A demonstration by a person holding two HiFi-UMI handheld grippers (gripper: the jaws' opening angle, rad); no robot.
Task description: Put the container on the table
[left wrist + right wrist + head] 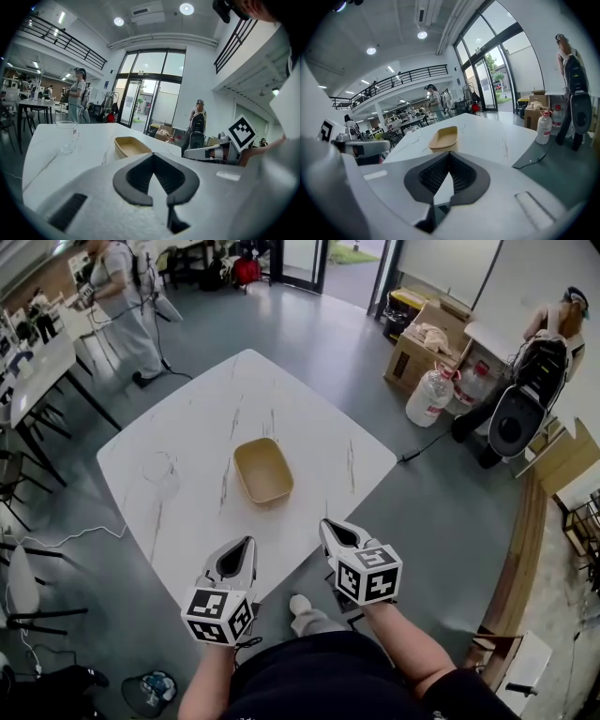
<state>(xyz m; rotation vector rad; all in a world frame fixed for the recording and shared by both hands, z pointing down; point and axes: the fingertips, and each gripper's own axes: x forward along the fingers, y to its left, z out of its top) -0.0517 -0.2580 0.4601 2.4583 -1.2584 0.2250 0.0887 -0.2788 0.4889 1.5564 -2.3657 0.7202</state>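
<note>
The tan, shallow container [262, 471] rests upright and empty near the middle of the white marbled table [309, 409]. It also shows ahead in the left gripper view [131, 146] and in the right gripper view [444, 138]. My left gripper [247, 542] hovers at the table's near edge, jaws shut with nothing between them [153, 154]. My right gripper [326, 523] is beside it, just short of the container, also shut and empty [449, 153]. Neither gripper touches the container.
A clear glass [161, 472] stands on the table left of the container. Off the table are cardboard boxes [424, 343], a water jug [429, 397], a person with a backpack [548, 343] at right, another person [122, 296] at far left, and more tables [33, 371].
</note>
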